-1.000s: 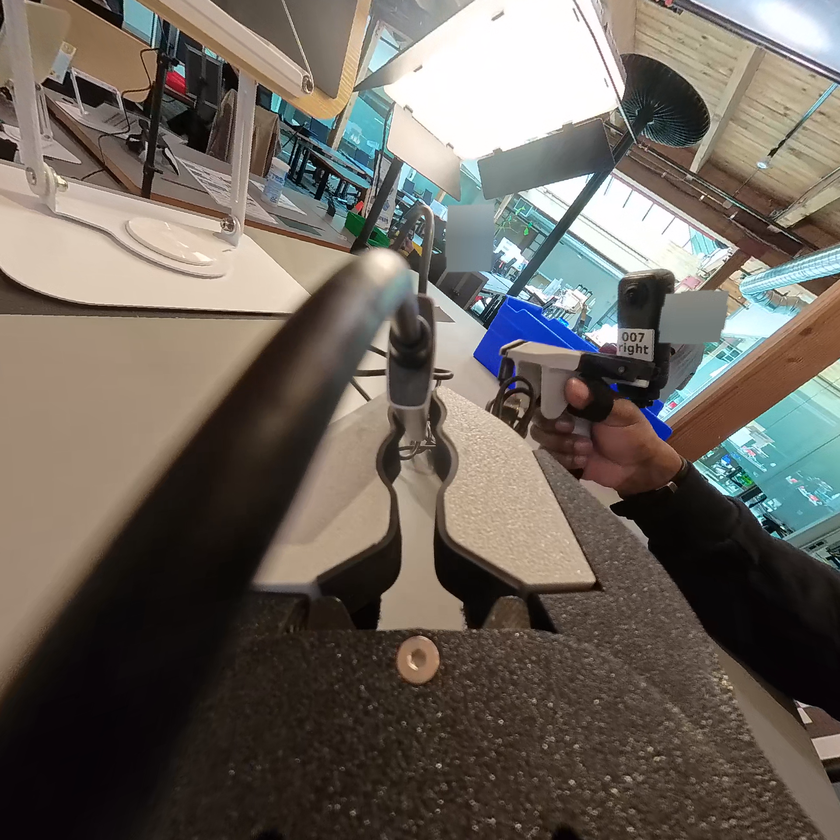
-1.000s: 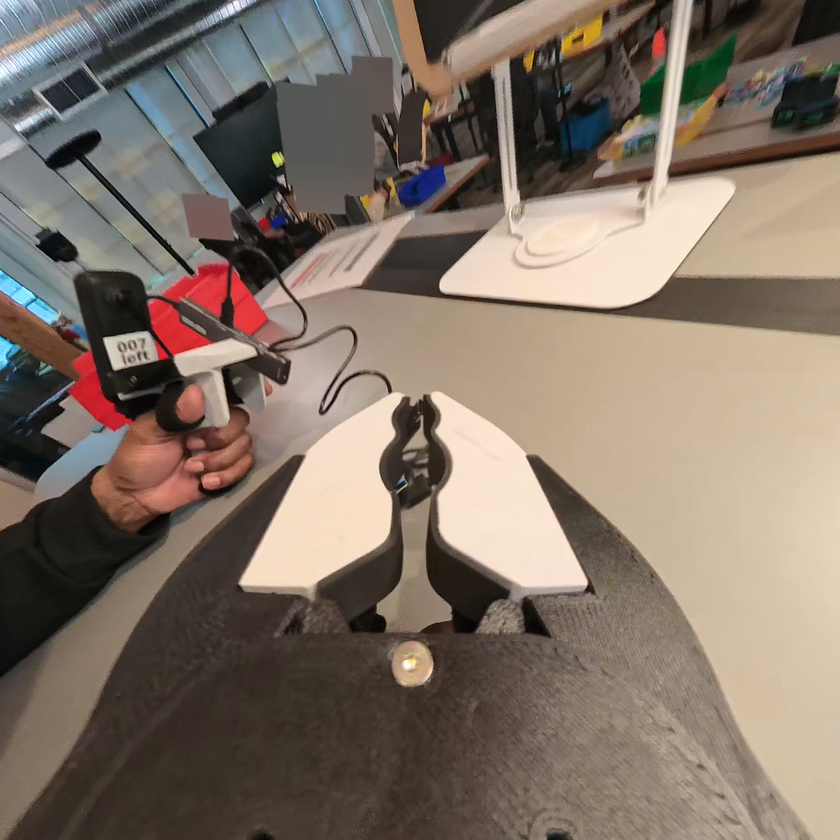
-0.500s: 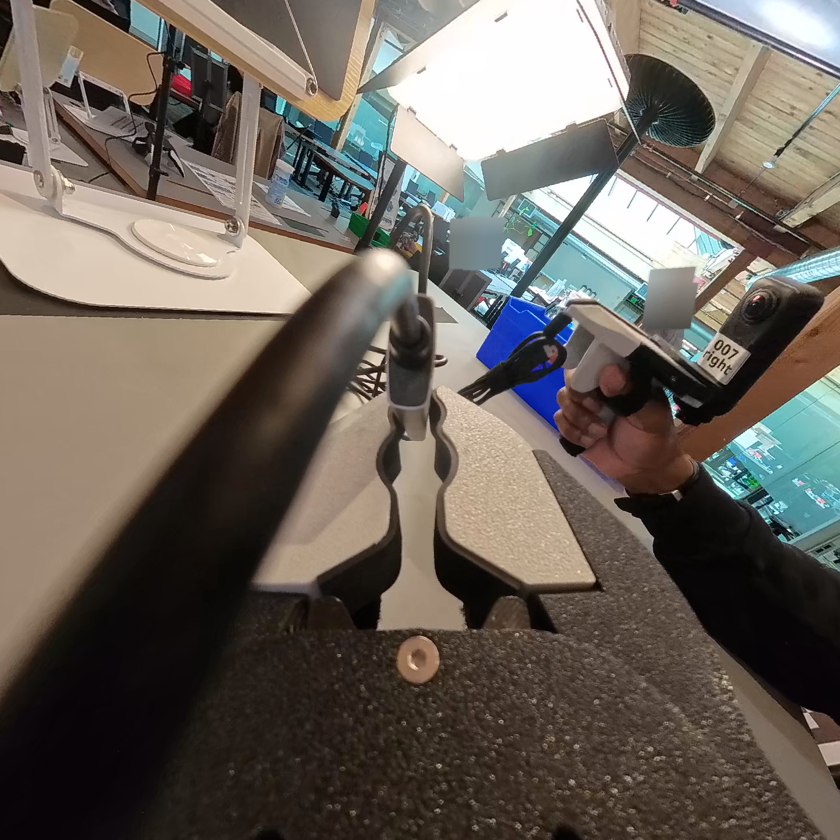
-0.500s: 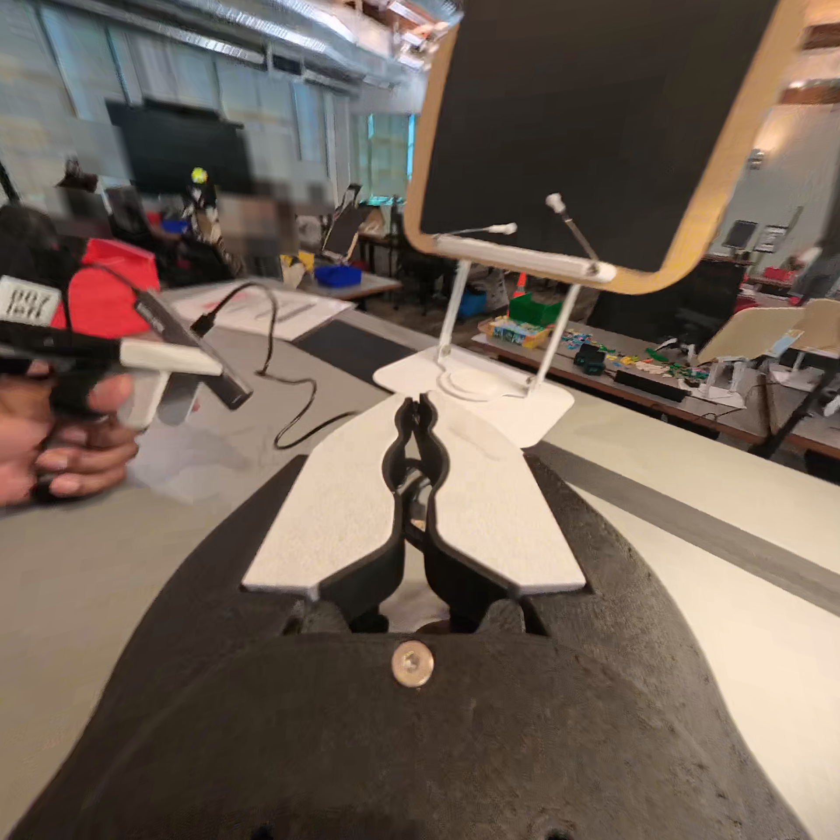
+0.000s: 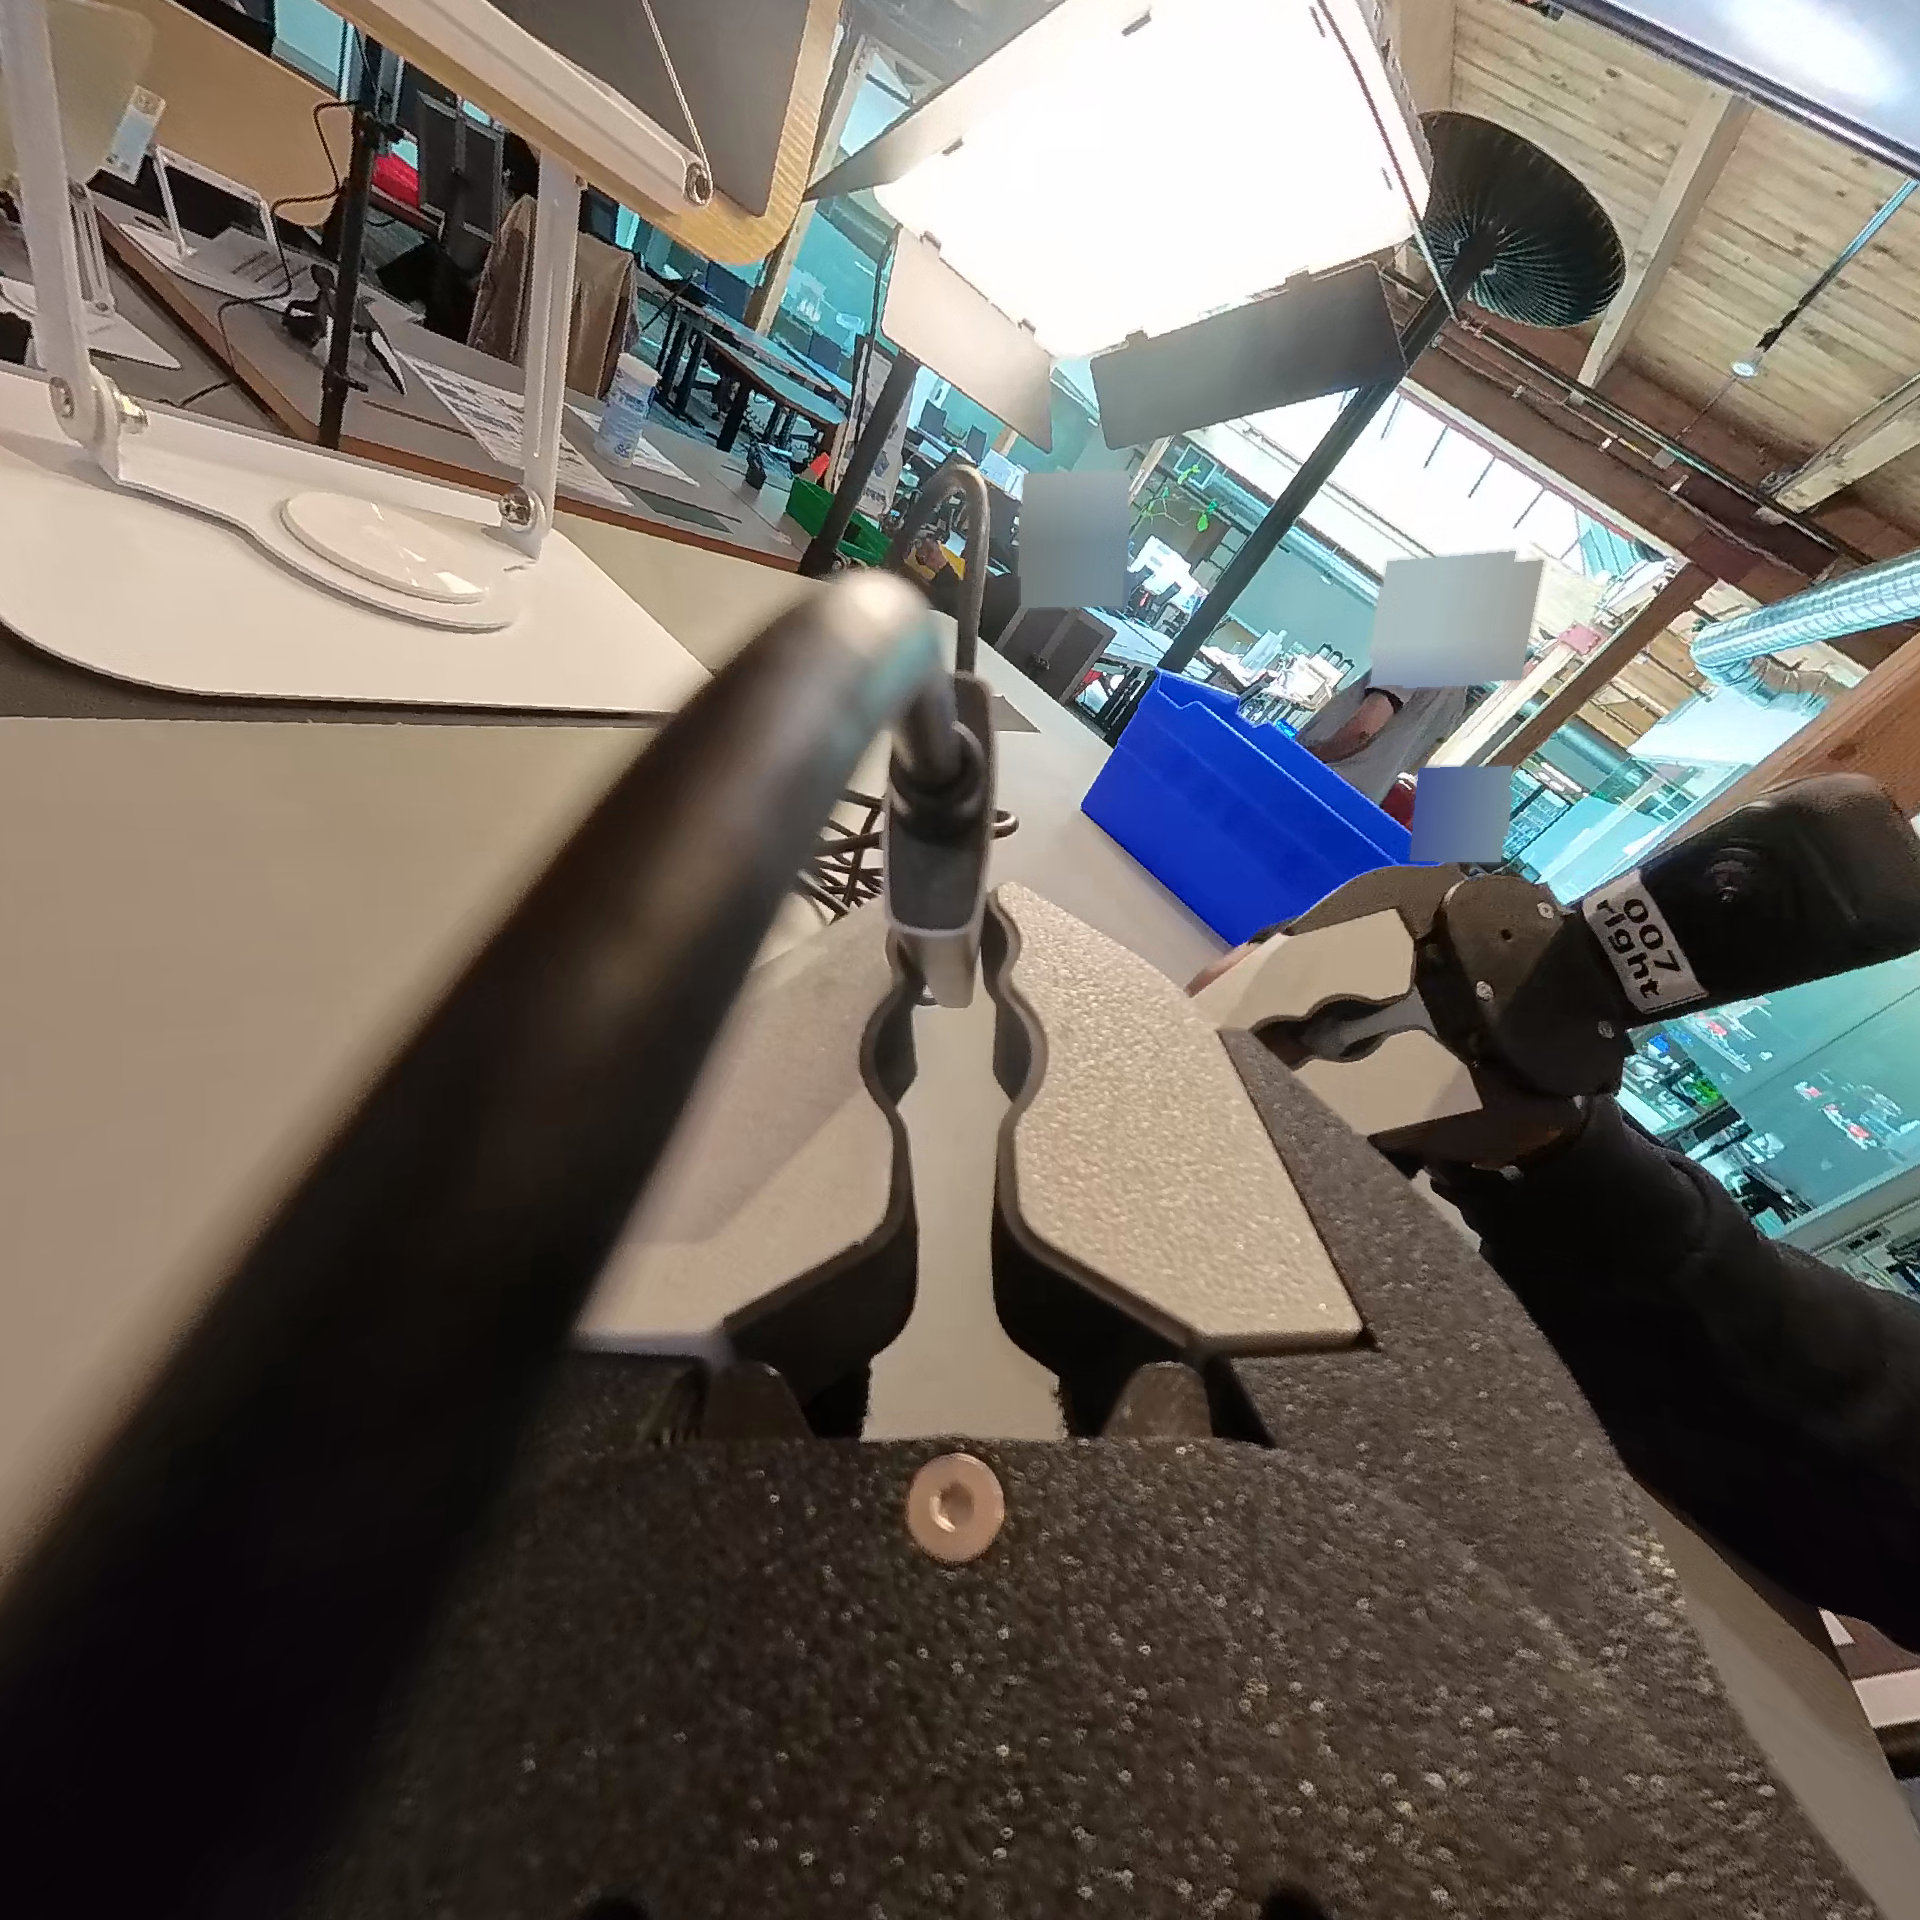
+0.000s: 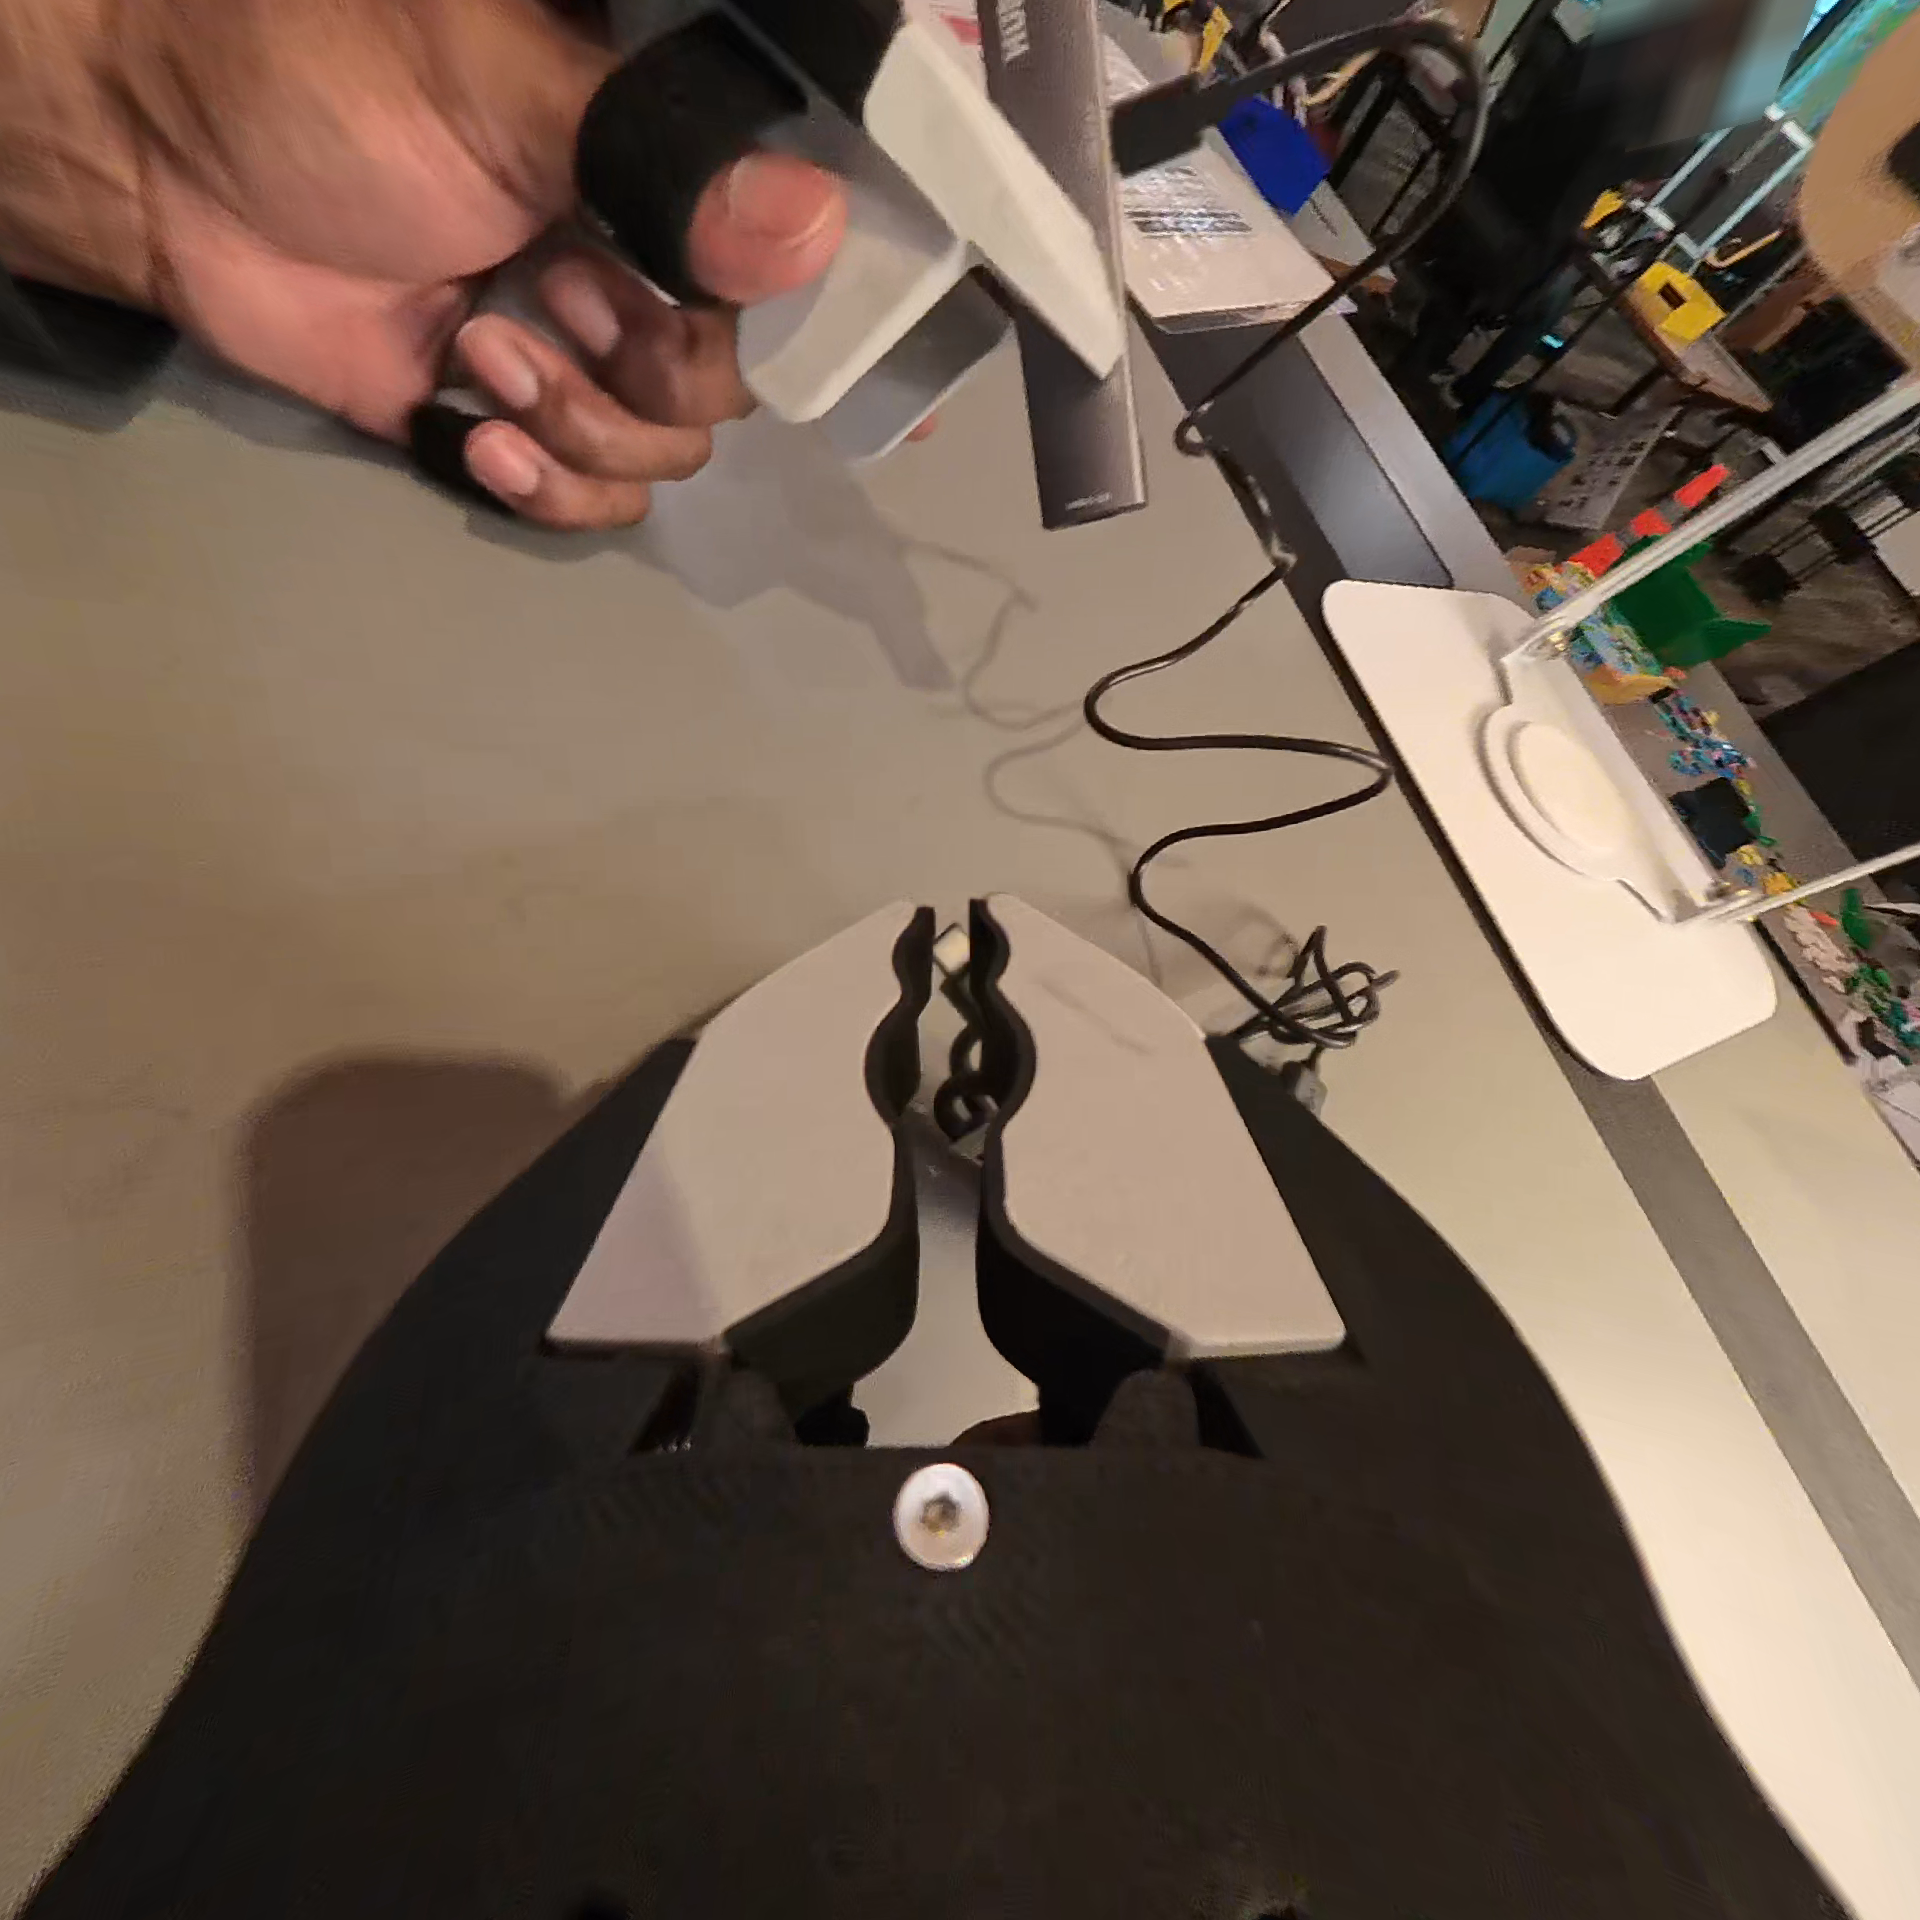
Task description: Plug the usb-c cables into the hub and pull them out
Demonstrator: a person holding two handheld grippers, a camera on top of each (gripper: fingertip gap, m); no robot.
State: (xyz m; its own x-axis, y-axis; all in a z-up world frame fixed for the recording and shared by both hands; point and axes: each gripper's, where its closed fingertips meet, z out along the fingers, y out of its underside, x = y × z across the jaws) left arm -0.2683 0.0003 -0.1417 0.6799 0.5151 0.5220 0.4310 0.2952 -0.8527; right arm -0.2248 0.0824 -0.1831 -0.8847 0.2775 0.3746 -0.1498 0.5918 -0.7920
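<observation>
My left gripper (image 5: 940, 987) is shut on the hub and tilted upward. Its fingertips pinch a grey metal piece (image 5: 935, 904) with a black cable on top. A broad dark blurred bar (image 5: 499, 1091) runs from there toward the lens. In the right wrist view the hub (image 6: 1091, 457) is a slim dark grey bar in the left gripper (image 6: 1023, 390), with a black plug (image 6: 1164, 114) at its side. My right gripper (image 6: 951, 925) is shut on a usb-c cable plug (image 6: 948, 951), its black cable (image 6: 971, 1081) between the fingers. It is below the hub, beside the left gripper (image 5: 1278, 997).
A white stand base (image 6: 1538, 810) sits on the grey table (image 6: 520, 779) at the right; it also shows in the left wrist view (image 5: 312, 582). A tied cable bundle (image 6: 1320, 997) lies near it. A blue bin (image 5: 1226, 821) stands beyond. A hand (image 6: 416, 260) holds the left gripper. My hands' fingertips stand some 11 cm from each other.
My right gripper has swung with its cable from facing the stand to facing down at the table, close under the left gripper and hub. The left gripper has barely moved.
</observation>
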